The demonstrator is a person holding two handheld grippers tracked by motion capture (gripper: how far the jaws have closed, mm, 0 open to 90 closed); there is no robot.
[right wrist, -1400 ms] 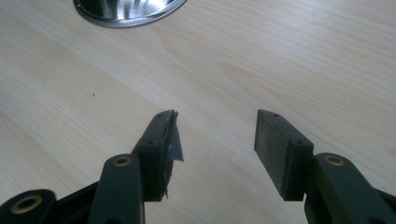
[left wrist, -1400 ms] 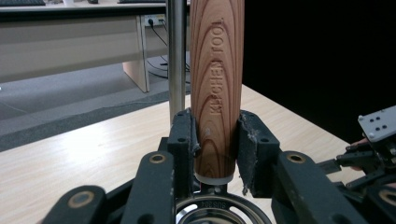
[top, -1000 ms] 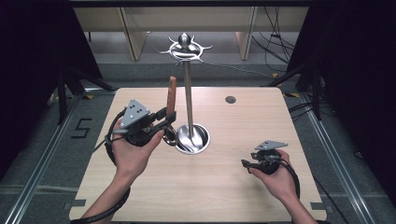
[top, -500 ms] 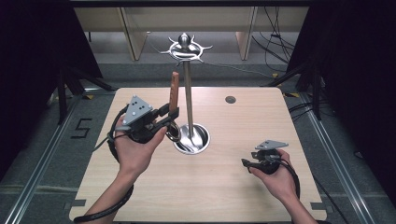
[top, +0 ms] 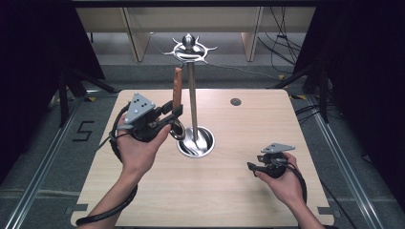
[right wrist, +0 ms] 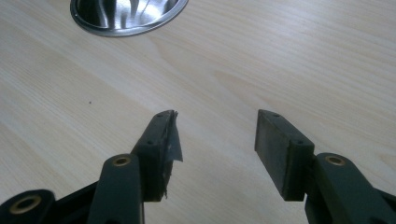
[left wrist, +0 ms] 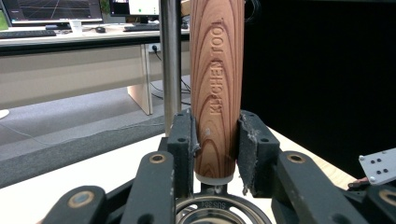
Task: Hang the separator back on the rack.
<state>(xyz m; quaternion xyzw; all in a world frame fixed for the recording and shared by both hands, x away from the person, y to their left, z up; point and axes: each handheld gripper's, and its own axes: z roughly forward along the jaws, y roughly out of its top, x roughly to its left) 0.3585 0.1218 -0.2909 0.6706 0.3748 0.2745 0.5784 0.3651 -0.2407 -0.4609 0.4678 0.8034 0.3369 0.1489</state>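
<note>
Near the front right corner of the table (top: 143, 200), the right gripper (right wrist: 217, 135) rests low over bare wood with its jaws apart and nothing between them. Farther in, left of centre, the left gripper (top: 165, 117) clamps the wooden handle (left wrist: 217, 84) of a kitchen tool, held upright just beside the steel pole (top: 192, 102). The stand's round base (top: 196, 143) sits at the table's middle, its hooked crown (top: 190, 47) rising toward the far edge.
</note>
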